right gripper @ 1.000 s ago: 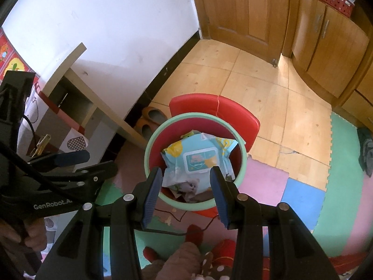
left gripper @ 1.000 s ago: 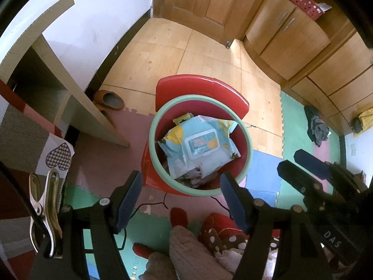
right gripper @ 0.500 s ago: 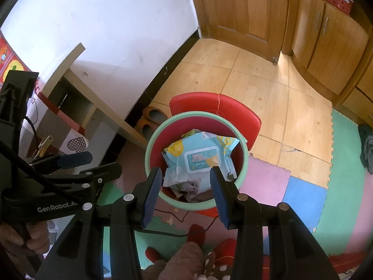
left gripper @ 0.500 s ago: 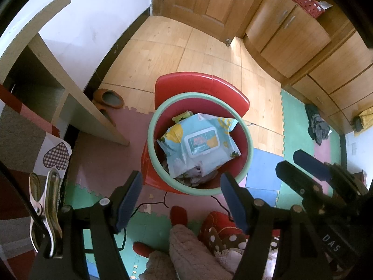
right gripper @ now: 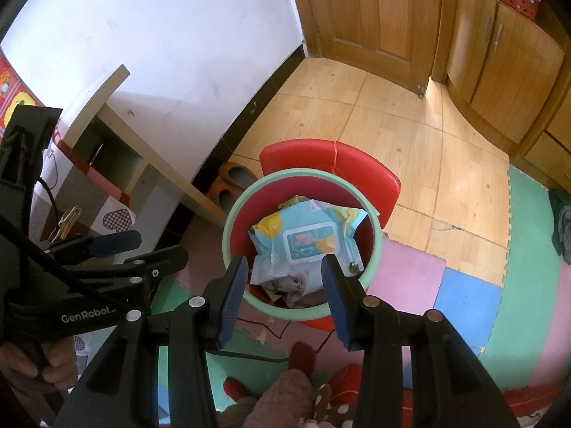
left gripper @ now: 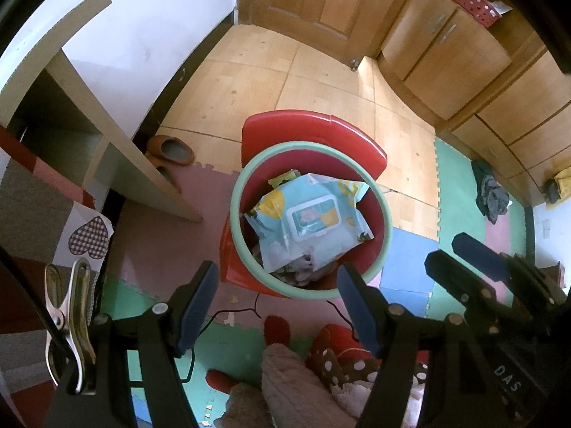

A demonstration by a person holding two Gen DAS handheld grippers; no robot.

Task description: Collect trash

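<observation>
I see left tongs (left gripper: 276,305) spread wide, empty | right tongs (right gripper: 283,287) wide, empty | wipes pack (left gripper: 308,223) lies atop trash in green-rimmed bin (left gripper: 235,228) on the floor | versus earlier: nothing shifted.

Both wrist cameras look steeply down from well above the floor, side by side, sharing the red trash bin (left gripper: 310,221) (right gripper: 303,249) and each catching the other gripper.

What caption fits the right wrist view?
Open right gripper above a red, green-rimmed plastic bin holding a blue wet-wipes pack.
</observation>
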